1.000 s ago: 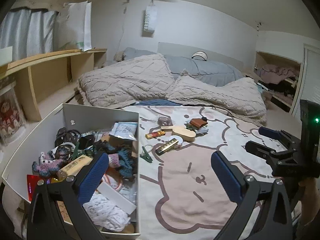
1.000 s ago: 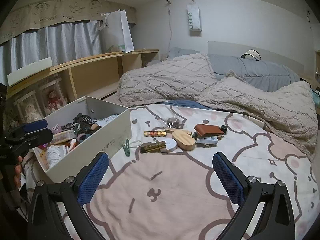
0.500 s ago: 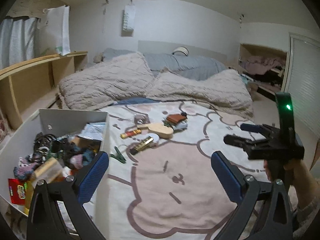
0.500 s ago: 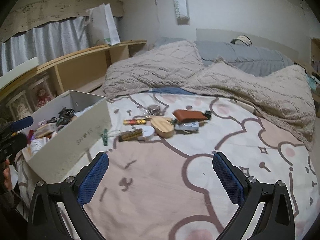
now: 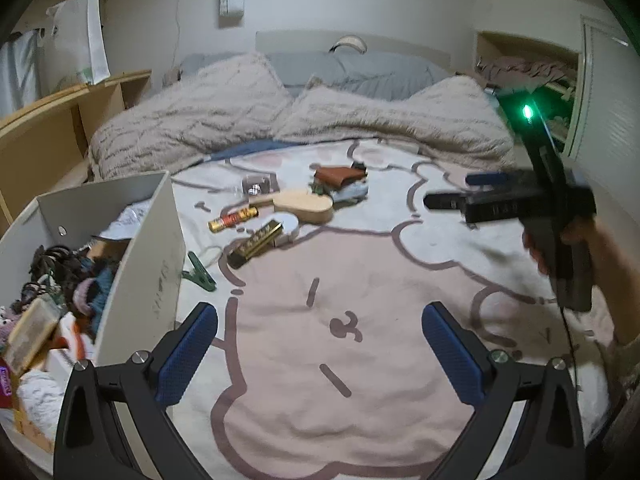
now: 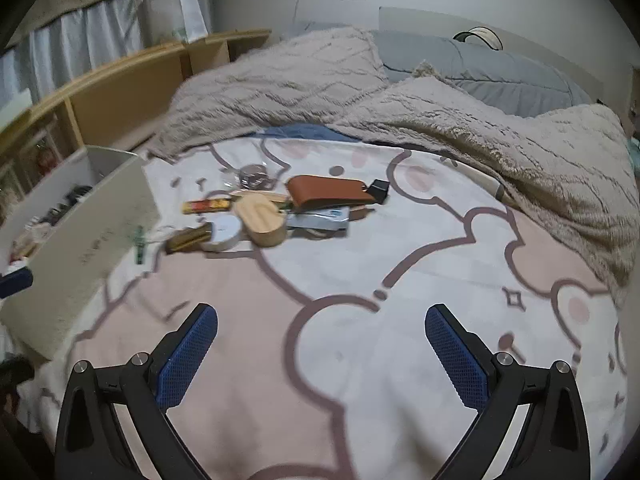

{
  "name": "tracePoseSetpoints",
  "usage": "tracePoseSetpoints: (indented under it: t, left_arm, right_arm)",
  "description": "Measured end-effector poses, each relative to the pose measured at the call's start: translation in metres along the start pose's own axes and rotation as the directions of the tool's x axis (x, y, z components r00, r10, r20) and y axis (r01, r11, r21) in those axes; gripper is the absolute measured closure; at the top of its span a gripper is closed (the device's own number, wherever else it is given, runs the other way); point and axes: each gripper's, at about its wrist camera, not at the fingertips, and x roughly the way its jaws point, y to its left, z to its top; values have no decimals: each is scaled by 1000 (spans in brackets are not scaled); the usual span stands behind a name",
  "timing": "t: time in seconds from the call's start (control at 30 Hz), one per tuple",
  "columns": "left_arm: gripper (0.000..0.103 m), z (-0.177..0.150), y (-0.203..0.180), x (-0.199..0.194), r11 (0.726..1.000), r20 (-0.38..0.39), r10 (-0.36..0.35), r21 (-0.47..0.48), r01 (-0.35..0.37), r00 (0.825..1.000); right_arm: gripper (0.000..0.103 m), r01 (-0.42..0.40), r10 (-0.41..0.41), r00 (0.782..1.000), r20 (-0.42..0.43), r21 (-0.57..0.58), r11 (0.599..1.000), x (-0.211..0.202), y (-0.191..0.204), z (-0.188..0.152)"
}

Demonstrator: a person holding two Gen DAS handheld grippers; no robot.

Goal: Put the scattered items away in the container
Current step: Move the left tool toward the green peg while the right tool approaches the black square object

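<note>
Your left gripper (image 5: 320,352) and right gripper (image 6: 320,352) both spread and empty, item pile (image 6: 276,208) mid-frame, box (image 5: 160,240) at left, blanket (image 6: 480,120) behind.

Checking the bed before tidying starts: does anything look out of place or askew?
Yes. A jumble of small items lies loose on the bedspread beside the box: the wooden brush, brown case and gold bar overlap, and a green clip lies at the box's wall.

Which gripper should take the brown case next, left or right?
Probably right. The right gripper is open and faces the brown case; the left gripper sits by the box.
</note>
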Motion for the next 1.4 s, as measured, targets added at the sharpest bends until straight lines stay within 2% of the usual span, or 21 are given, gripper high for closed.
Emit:
tracePoseSetpoints:
  t: [0.17, 0.27, 0.37, 0.63, 0.7, 0.77, 0.8, 0.87, 0.9, 0.97, 1.07, 1.17, 1.27, 1.4]
  left_arm:
    - [0, 1, -2, 25, 999, -31, 38, 12, -37, 999]
    - [0, 2, -1, 39, 997, -49, 75, 10, -74, 996]
    - [0, 2, -2, 49, 987, -41, 163, 9, -163, 986]
    - [0, 6, 1, 71, 968, -60, 250, -13, -251, 966]
    - [0, 6, 1, 76, 963, -71, 269, -11, -270, 961]
    - [0, 6, 0, 82, 957, -72, 291, 4, -292, 954]
    - [0, 7, -2, 84, 955, -71, 297, 9, -297, 952]
    - [0, 7, -3, 88, 951, -71, 309, 15, -308, 949]
    - [0, 7, -4, 90, 950, -72, 313, 14, -313, 947]
    - [0, 7, -4, 94, 946, -75, 325, 9, -325, 943]
    - [0, 5, -3, 97, 936, -78, 352, 1, -353, 933]
    - [0, 1, -1, 96, 923, -71, 383, -16, -385, 921]
    - [1, -2, 4, 96, 908, -80, 414, -37, -418, 907]
    - [8, -1, 12, 94, 894, -87, 435, -71, -441, 896]
  right_arm:
    - [0, 19, -19, 1000, -16, -2, 1000, 29, -15, 22]
    - [0, -2, 3, 1000, -31, 12, 1000, 47, -22, 36]
    - [0, 1, 0, 1000, -23, 38, 999, 65, -29, 53]
    - [0, -25, 27, 1000, -11, 134, 991, 112, -49, 93]
    - [7, -39, 42, 999, -20, 162, 986, 125, -55, 97]
    - [30, -47, 52, 998, -25, 189, 981, 135, -61, 100]
    - [35, -61, 67, 998, -19, 203, 977, 140, -66, 101]
    - [58, -95, 97, 995, 1, 215, 972, 149, -73, 105]
    - [61, -94, 94, 996, 9, 226, 970, 153, -78, 106]
    - [78, -109, 105, 994, 28, 253, 961, 161, -86, 108]
    - [84, -182, 174, 983, 54, 334, 925, 176, -103, 108]
    - [84, -178, 177, 984, 33, 316, 932, 194, -105, 111]
    - [84, -214, 226, 974, -9, 298, 930, 213, -103, 111]
    - [84, -226, 247, 969, -30, 312, 923, 213, -109, 100]
